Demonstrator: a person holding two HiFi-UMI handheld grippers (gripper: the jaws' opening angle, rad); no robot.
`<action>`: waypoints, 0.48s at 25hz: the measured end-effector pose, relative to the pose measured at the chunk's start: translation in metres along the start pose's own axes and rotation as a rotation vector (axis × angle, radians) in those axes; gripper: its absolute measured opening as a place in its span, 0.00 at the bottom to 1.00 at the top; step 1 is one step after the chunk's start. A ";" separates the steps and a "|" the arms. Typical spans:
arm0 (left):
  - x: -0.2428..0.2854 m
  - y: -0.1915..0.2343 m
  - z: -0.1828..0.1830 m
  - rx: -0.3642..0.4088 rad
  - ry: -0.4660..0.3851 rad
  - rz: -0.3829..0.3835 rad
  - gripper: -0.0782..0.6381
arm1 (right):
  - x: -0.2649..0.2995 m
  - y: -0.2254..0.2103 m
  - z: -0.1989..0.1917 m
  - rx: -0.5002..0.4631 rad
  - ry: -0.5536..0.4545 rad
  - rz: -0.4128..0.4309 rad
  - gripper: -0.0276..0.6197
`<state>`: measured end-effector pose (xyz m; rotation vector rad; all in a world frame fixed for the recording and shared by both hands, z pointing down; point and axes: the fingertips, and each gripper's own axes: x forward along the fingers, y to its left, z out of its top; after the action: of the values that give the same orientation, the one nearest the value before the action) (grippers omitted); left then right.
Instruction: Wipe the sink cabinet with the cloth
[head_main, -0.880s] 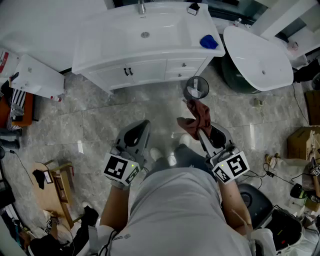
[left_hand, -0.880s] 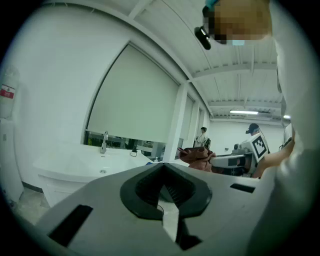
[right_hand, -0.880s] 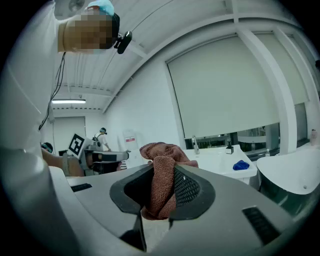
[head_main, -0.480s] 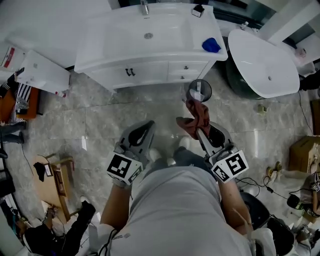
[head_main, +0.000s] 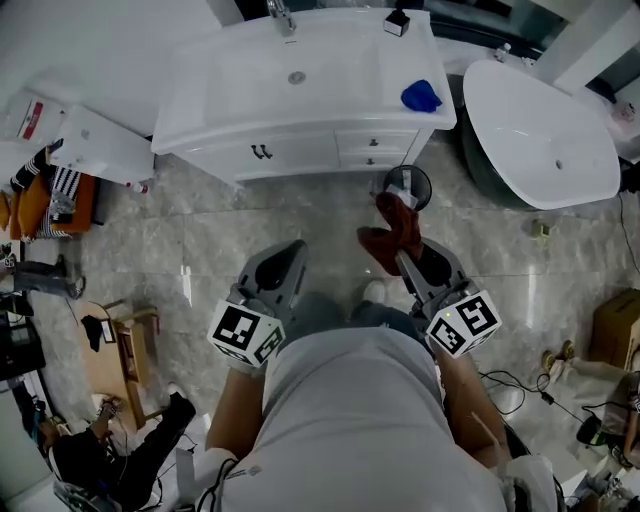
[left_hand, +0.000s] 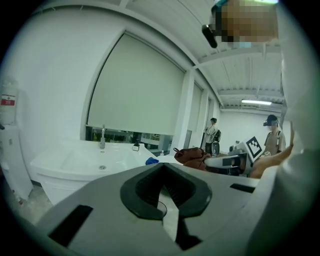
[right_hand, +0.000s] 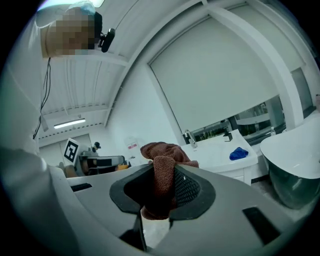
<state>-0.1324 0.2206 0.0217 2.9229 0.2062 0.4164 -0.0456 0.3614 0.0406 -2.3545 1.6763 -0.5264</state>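
Observation:
The white sink cabinet (head_main: 300, 148) stands at the top of the head view, its basin and faucet (head_main: 280, 15) above the doors. A reddish-brown cloth (head_main: 397, 225) is bunched in my right gripper (head_main: 399, 253), which is shut on it over the floor, short of the cabinet's right front corner. In the right gripper view the cloth (right_hand: 162, 165) fills the gap between the jaws, with the cabinet (right_hand: 225, 162) behind. My left gripper (head_main: 290, 252) is level with the right one, shut and empty; its own view shows the jaws (left_hand: 162, 172) closed and the cabinet (left_hand: 75, 167) at left.
A blue rag-like item (head_main: 420, 96) and a small black object (head_main: 397, 22) lie on the counter's right side. A round wire bin (head_main: 407, 185) sits on the floor just beyond the cloth. A white tub (head_main: 540, 130) stands at right, a white box (head_main: 100, 145) at left.
The head view has shifted a little, so the cabinet sits slightly lower and further right. Both grippers keep their pose, and the cloth stays clamped in the right one.

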 end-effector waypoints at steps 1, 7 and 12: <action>0.004 0.001 -0.002 0.006 0.011 0.007 0.12 | 0.002 -0.005 -0.001 0.010 0.006 -0.001 0.21; 0.031 0.026 -0.010 0.036 0.074 0.010 0.12 | 0.024 -0.027 -0.003 0.046 0.031 -0.032 0.21; 0.060 0.072 -0.007 0.070 0.108 -0.033 0.13 | 0.055 -0.043 -0.002 0.082 0.043 -0.113 0.21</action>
<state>-0.0689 0.1608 0.0581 2.9626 0.2896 0.5735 0.0066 0.3241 0.0675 -2.4051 1.5153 -0.6564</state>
